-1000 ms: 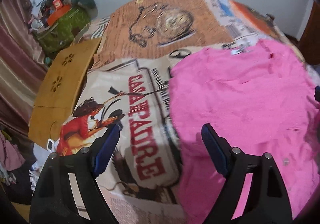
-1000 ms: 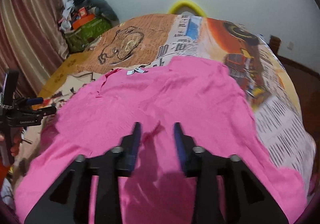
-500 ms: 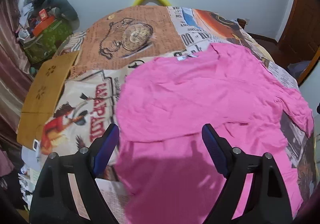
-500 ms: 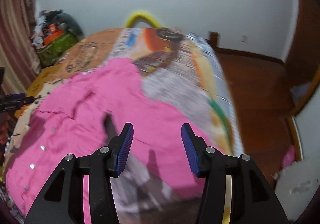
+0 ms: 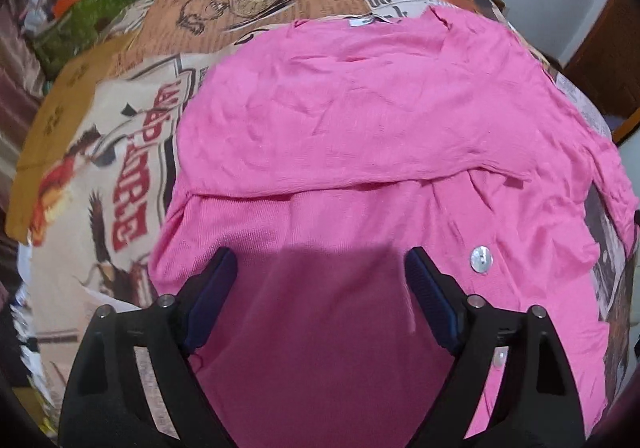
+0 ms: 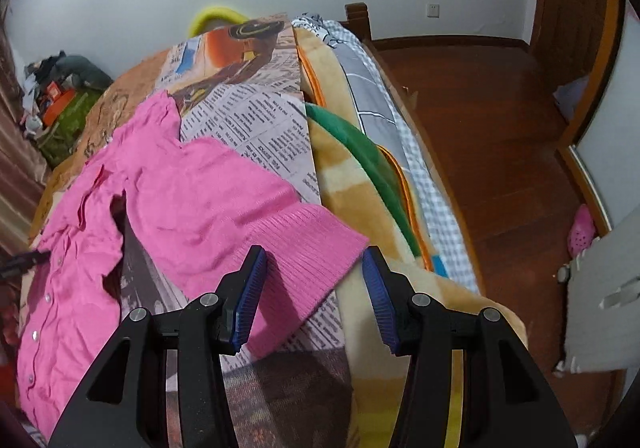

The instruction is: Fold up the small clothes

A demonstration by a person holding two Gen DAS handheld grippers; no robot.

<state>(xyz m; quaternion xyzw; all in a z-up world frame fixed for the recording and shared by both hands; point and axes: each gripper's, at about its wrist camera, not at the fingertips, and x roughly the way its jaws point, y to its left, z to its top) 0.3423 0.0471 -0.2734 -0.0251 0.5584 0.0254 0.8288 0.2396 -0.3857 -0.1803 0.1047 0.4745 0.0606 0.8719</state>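
A pink buttoned cardigan [image 5: 360,120] lies spread on the bed, with one sleeve folded across its chest. My left gripper [image 5: 320,254] hovers over the cardigan's lower body near a pearl button [image 5: 482,259]. Its jaws are opening, and the fabric lies below them without being pinched. In the right wrist view the cardigan [image 6: 200,200] stretches left, and its other sleeve reaches toward the bed's edge. My right gripper [image 6: 313,252] stands open just above that sleeve's ribbed cuff [image 6: 304,240], with the pads not pressing on it.
A printed newspaper-style cover [image 5: 132,152] is spread over the bed. Yellow and green blankets [image 6: 348,176] hang along the bed's right side, above a wooden floor [image 6: 500,128]. A pile of clutter [image 5: 80,8] sits at the far left by the curtain.
The left gripper moved from the printed cover to over the cardigan's body and dropped closer. The right gripper swung right, from the cardigan's body to the sleeve cuff, and its jaws widened.
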